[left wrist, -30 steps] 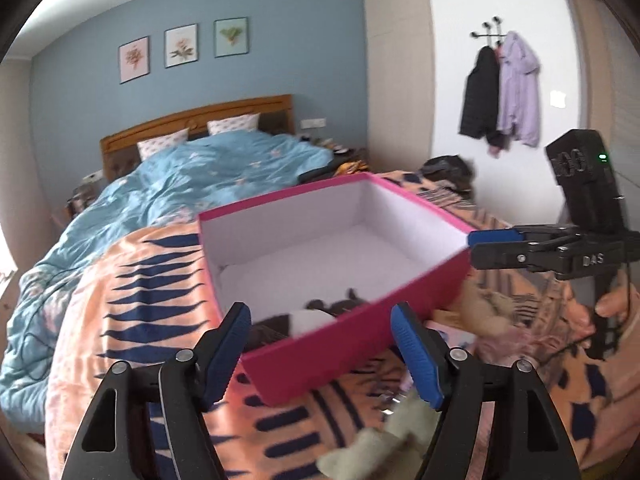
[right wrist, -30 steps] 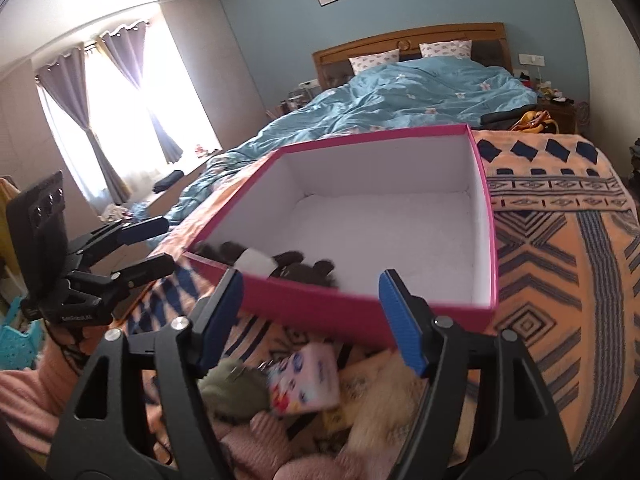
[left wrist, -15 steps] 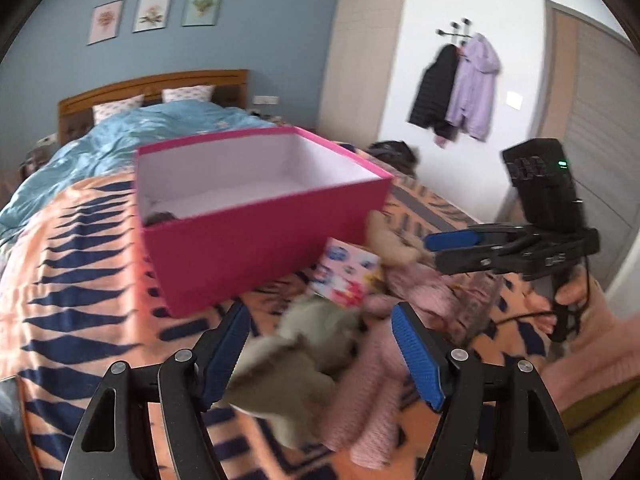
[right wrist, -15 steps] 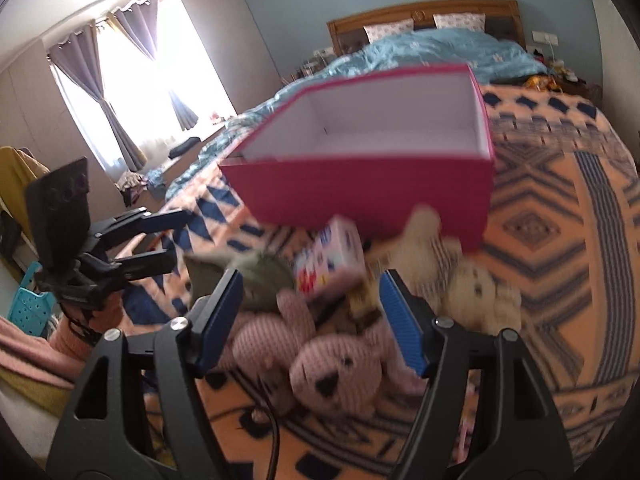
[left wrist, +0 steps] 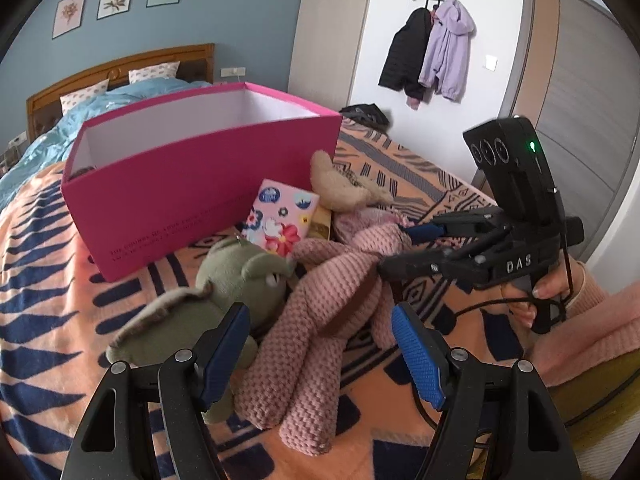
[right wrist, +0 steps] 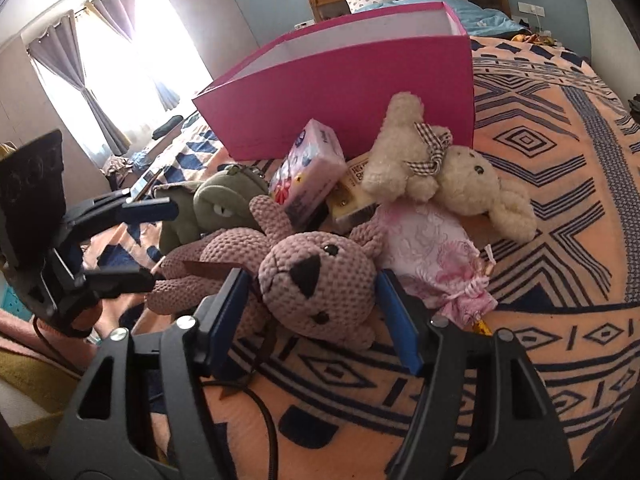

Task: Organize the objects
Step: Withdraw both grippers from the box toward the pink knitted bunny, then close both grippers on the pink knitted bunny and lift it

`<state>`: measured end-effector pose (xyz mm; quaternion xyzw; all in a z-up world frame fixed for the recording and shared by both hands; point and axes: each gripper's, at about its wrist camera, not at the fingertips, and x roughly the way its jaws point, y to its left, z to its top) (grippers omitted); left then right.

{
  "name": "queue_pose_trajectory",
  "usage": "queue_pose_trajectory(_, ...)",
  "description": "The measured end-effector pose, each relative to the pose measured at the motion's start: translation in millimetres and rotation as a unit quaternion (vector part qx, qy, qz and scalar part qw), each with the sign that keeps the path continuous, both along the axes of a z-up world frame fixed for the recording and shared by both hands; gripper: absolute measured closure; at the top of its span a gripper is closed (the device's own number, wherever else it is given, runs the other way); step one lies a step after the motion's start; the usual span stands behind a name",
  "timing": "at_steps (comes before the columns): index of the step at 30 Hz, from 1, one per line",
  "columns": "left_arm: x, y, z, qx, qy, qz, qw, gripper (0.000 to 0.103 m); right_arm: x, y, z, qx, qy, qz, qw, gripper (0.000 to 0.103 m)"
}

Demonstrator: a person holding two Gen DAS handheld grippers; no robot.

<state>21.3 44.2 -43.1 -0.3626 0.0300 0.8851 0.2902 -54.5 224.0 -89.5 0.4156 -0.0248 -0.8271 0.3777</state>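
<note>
Fingers of the right gripper [right wrist: 316, 312] straddle the head of the pink knitted bear [right wrist: 316, 280]; its jaws have just been closing in, yet a sliver of gap seems to remain on either side, so I judge the head bracketed but not pinched. The left gripper [left wrist: 320, 352] hangs with jaws spread over the same bear's legs, the green plush [left wrist: 224, 280] just beside its left finger, nothing between the pads being pressed.

Beyond the right fingertips lie a pink floral pouch [right wrist: 432, 248], a cream plush bear [right wrist: 440, 168], and a flowery tissue pack [right wrist: 308, 168] leaning on a small yellow box [right wrist: 348, 196]. Farther out stands the pink box [right wrist: 352, 76], open-topped, on the orange patterned blanket [right wrist: 560, 184].

The step in hand looks like picking the next toy to go into the box. The next move calls for squeezing fully on the bear's soft head, then lifting clear of the pile and over the box's near wall; being limp, its limbs may drag the neighbours.

From this low angle the floor of the box is hidden, so what already sits inside cannot be told beyond a dark scrap at one corner in the left view. The yellow box is mostly covered. Whether the right pads truly touch the knit is hard to make out.
</note>
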Motion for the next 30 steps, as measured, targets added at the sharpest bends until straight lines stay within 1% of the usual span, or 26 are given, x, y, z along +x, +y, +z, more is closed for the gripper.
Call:
queue_pose_trajectory(4, 0, -1, -8, -0.003, -0.018, 0.005, 0.9998, 0.028, -5, 0, -2, -0.014, -0.003, -0.002, 1.0, 0.035)
queue_pose_trajectory(5, 0, -1, -10, -0.003, -0.019, 0.0, 0.9998, 0.028, -5, 1, -2, -0.017, -0.006, -0.003, 1.0, 0.035)
queue_pose_trajectory(10, 1, 4, -14, -0.017, -0.023, 0.006, 0.9996, 0.028, -10, 3, -4, -0.037, -0.013, -0.009, 0.999, 0.035)
queue_pose_trajectory(11, 1, 5, -15, -0.022, -0.023, 0.007, 0.9995, 0.028, -11, 4, -5, -0.041, -0.013, -0.01, 0.999, 0.035)
queue_pose_trajectory(12, 1, 6, -16, -0.025, -0.023, 0.007, 0.9994, 0.028, -11, 5, -6, -0.046, -0.014, -0.011, 0.999, 0.039)
queue_pose_trajectory(15, 2, 6, -17, -0.031, -0.024, 0.01, 0.9992, 0.028, -12, 8, -6, -0.052, -0.019, -0.015, 0.998, 0.043)
queue_pose_trajectory(19, 2, 7, -13, -0.028, -0.025, 0.015, 0.9992, 0.028, -9, 8, -2, -0.048, -0.014, -0.02, 0.999, 0.045)
queue_pose_trajectory(23, 3, 9, -11, -0.039, -0.021, 0.018, 0.9989, 0.028, -3, 19, 8, -0.076, -0.014, -0.027, 0.997, 0.045)
queue_pose_trajectory(26, 4, 10, -5, -0.028, -0.018, 0.013, 0.9994, 0.028, 1, 27, 21, -0.089, -0.001, -0.033, 0.995, 0.045)
queue_pose_trajectory(27, 4, 10, -2, -0.023, -0.015, 0.011, 0.9996, 0.03, 1, 29, 26, -0.093, 0.002, -0.035, 0.995, 0.045)
queue_pose_trajectory(29, 5, 11, 8, -0.018, -0.002, 0.011, 0.9998, 0.042, 1, 32, 34, -0.098, 0.008, -0.039, 0.994, 0.045)
queue_pose_trajectory(30, 5, 12, 12, -0.017, 0.004, 0.011, 0.9998, 0.046, 1, 32, 38, -0.104, 0.01, -0.037, 0.994, 0.045)
